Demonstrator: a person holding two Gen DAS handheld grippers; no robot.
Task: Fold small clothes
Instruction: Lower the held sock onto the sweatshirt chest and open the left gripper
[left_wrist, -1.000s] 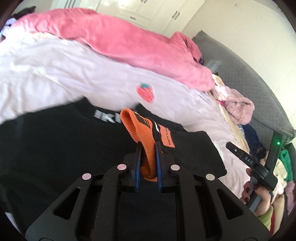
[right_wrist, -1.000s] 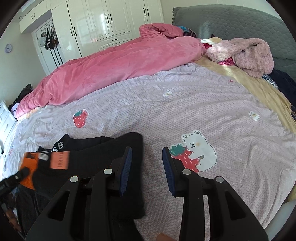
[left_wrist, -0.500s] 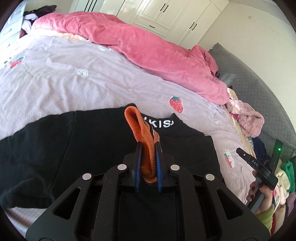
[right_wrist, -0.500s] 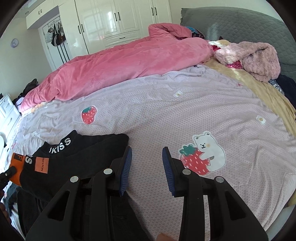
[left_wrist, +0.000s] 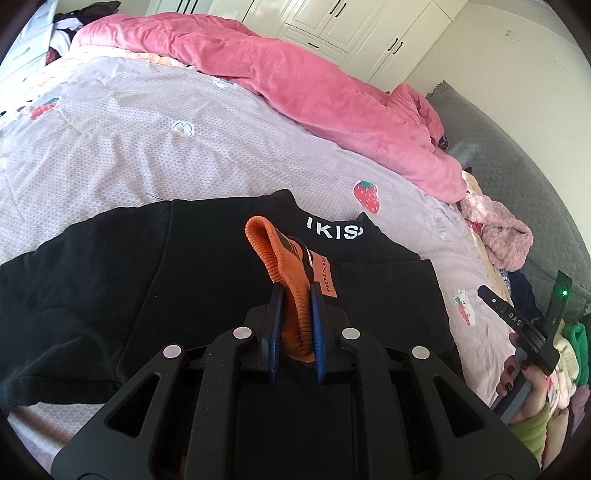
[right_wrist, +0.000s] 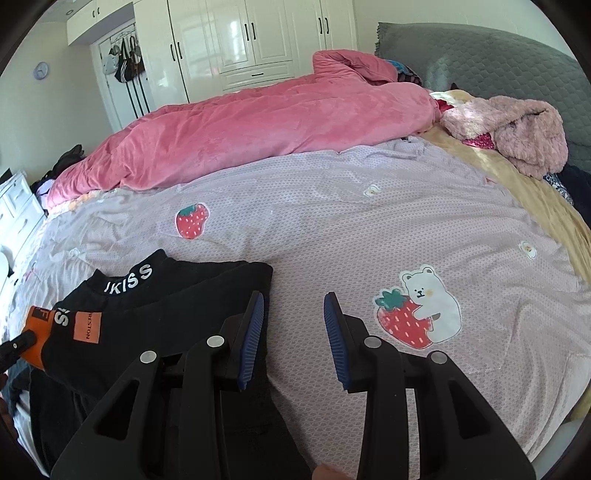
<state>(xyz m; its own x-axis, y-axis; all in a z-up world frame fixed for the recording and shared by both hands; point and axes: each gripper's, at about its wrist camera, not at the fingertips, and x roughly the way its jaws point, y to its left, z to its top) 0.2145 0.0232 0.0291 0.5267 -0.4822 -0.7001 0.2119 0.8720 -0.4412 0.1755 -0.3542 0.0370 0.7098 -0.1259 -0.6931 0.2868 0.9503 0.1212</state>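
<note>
the left gripper (left_wrist: 294, 291) is clamped on the orange ribbed cuff (left_wrist: 286, 266) of a black top (left_wrist: 184, 266); its blue pads (left_wrist: 316, 332) press the knit from both sides, and the cuff stands up in a loop above them. the left wrist view alone shows this pinch close up. it also shows the top spread over the lilac bedsheet (left_wrist: 129, 147), its collar lettering (left_wrist: 334, 233) toward the far edge and an orange patch (left_wrist: 325, 277) just right of the cuff. far right in that view a hand (left_wrist: 524, 384) with dark nails grips the handle of the right gripper (left_wrist: 517, 319), well apart from the cloth.

the right wrist view gives what the left cannot: the right gripper's (right_wrist: 293, 325) fingers (right_wrist: 334, 332) stand partly apart with nothing between them, over the bare sheet at the top's right edge. here the top (right_wrist: 159, 325) lies lower left, and the tip of the left gripper (right_wrist: 16, 349) meets the orange cuff (right_wrist: 37, 325) at the frame's edge. right of the fingers is a bear-and-strawberry print (right_wrist: 421, 306); a pink duvet (right_wrist: 258, 125) lies behind.
</note>
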